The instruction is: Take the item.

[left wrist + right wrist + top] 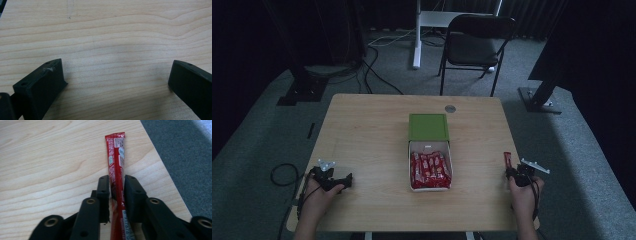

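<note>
A long red stick packet (pixel 116 157) lies flat on the wooden table (pixel 50 157) near its right edge, seen in the high view as a red packet (pixel 507 159). My right gripper (pixel 117 178) straddles its near half, the jaws only narrowly apart with a thin sliver of gap on the left side, so it is open around the packet. At the table's middle stands a white box (pixel 448 172) full of red packets (pixel 430 170), its green lid (pixel 428 126) pushed back. My left gripper (pixel 116 66) rests wide open over bare wood, at the table's left front (pixel 344 181).
A small round grommet (pixel 450 108) sits in the table top behind the box. Beyond the table stand a black folding chair (pixel 477 40) and a white desk leg (pixel 417 35). A looped cable (pixel 282 175) lies on the carpet at the left.
</note>
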Motion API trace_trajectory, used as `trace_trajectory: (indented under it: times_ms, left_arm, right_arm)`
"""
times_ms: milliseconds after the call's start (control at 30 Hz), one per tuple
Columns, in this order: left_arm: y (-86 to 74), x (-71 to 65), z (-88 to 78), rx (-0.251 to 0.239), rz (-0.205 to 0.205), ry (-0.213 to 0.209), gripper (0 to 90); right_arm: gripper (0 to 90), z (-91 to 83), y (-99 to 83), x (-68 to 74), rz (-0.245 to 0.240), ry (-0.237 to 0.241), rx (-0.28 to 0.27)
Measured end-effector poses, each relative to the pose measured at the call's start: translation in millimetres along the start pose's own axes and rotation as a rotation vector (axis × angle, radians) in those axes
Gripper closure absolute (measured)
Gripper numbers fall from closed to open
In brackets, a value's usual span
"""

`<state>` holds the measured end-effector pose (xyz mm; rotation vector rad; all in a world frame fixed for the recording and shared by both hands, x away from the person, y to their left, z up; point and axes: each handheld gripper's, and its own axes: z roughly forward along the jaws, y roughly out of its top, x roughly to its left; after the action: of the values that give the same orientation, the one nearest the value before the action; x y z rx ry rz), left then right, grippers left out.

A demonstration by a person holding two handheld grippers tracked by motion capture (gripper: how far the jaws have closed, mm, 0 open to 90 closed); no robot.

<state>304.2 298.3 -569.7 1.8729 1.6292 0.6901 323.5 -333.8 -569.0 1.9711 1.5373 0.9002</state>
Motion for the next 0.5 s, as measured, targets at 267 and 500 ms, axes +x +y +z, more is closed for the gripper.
trace_trajectory:
  times_ms: [267,500]
  left_arm:
    - [0.0,0.0,0.0,0.000,0.000,0.000,1.1]
    - [0.0,0.0,0.0,0.000,0.000,0.000,1.1]
  right_arm:
    - [54.7,-6.9,3.4,4.0,-0.076,0.008,-0.045]
    - [45.4,-13.9,8.5,13.7,-0.095,0.057,-0.105]
